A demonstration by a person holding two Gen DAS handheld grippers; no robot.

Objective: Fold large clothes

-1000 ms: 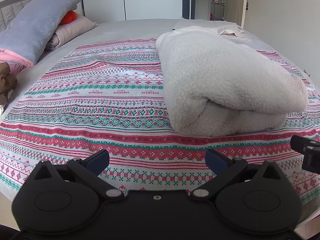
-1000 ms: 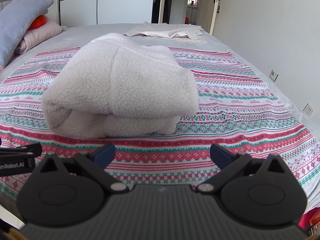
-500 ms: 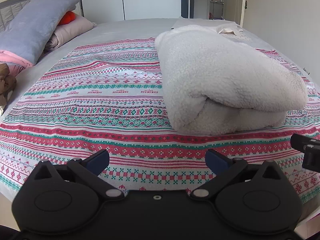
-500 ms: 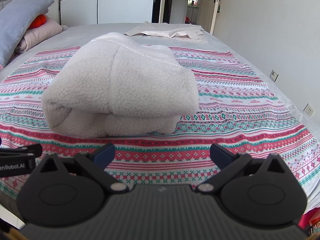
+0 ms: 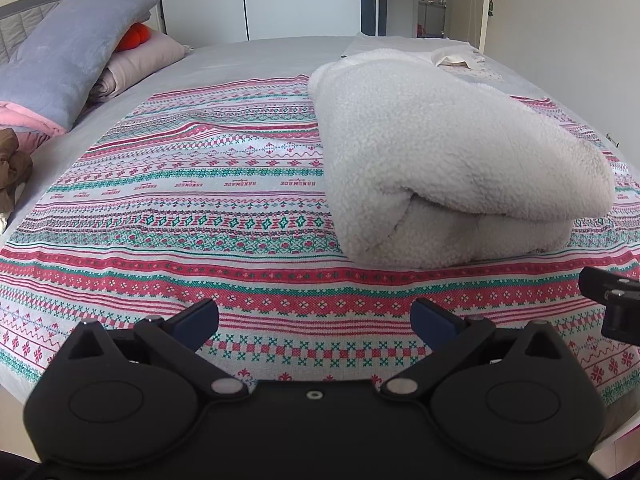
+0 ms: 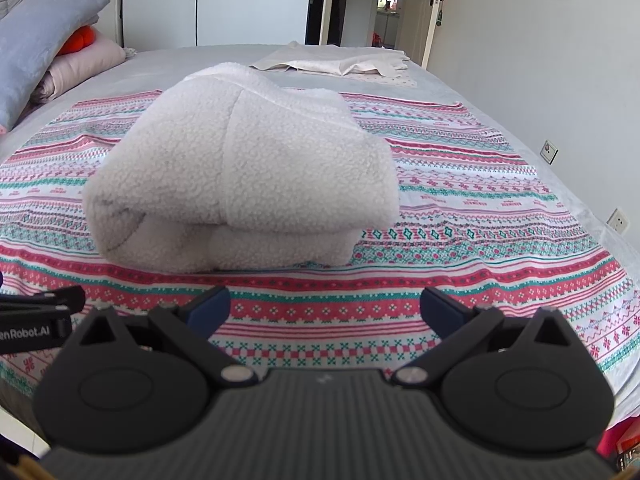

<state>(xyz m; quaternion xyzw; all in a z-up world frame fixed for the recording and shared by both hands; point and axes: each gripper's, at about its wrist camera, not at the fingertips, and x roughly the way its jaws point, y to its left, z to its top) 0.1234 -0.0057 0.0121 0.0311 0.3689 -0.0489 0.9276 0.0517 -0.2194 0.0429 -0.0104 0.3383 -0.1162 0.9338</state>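
A thick cream fleece garment lies folded into a bundle on the striped patterned cloth. It also shows in the right wrist view, in the middle of the cloth. My left gripper is open and empty, above the cloth's near edge, left of the bundle's near end. My right gripper is open and empty, just in front of the bundle's near end. Neither gripper touches the fleece.
Pillows and a grey-blue folded blanket are stacked at the bed's far left. A flat beige garment lies at the far end of the bed. A wall with sockets runs along the right side. Wardrobe doors stand behind.
Both grippers have stayed open and nearly still. The views shift only slightly; the fleece bundle has not moved.
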